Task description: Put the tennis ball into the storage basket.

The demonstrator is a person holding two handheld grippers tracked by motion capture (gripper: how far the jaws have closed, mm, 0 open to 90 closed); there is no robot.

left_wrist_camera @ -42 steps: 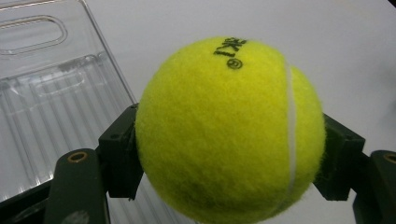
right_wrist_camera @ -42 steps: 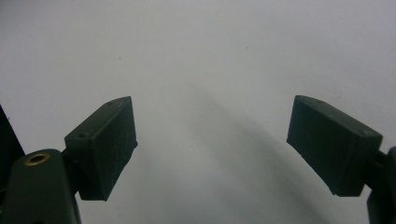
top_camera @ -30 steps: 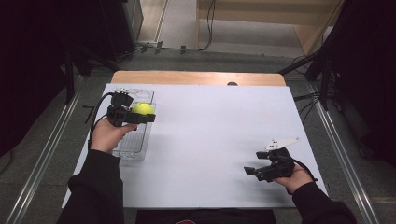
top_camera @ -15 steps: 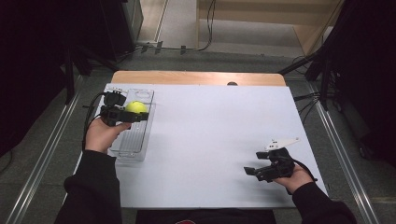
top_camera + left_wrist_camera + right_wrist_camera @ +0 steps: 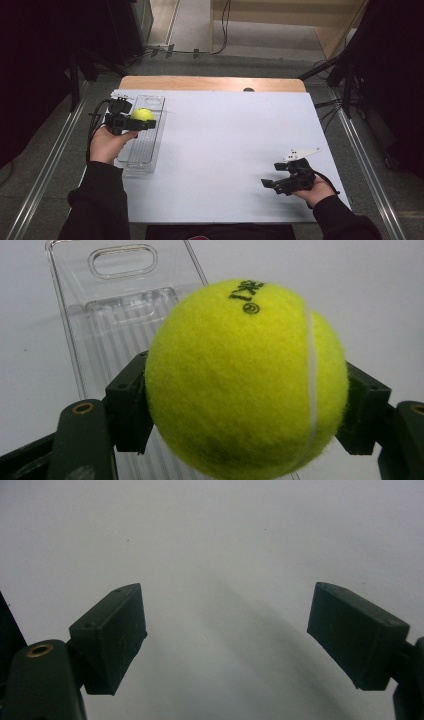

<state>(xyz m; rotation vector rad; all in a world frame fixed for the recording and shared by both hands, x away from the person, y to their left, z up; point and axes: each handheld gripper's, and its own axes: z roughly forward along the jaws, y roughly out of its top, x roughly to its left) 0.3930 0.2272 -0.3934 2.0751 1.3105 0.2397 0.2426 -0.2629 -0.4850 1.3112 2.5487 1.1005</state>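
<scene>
Left gripper: clamped on a yellow tennis ball, one jaw on each side of it. In the left gripper view the ball sits between the two black jaws, with black print near its top and a white seam down its right side. Ball is held above the far half of a clear plastic tray, upper left of the high view. The tray has a ribbed floor and a slot handle at its far end; it lies on the white table top, along the left edge. The left hand grips the tool from the near side, dark sleeve behind it.

Right gripper: lower right of the high view, jaws spread apart with nothing between them. The right gripper view shows bare white surface between the jaws. The right hand holds it low over the table, well apart from the tray.
</scene>
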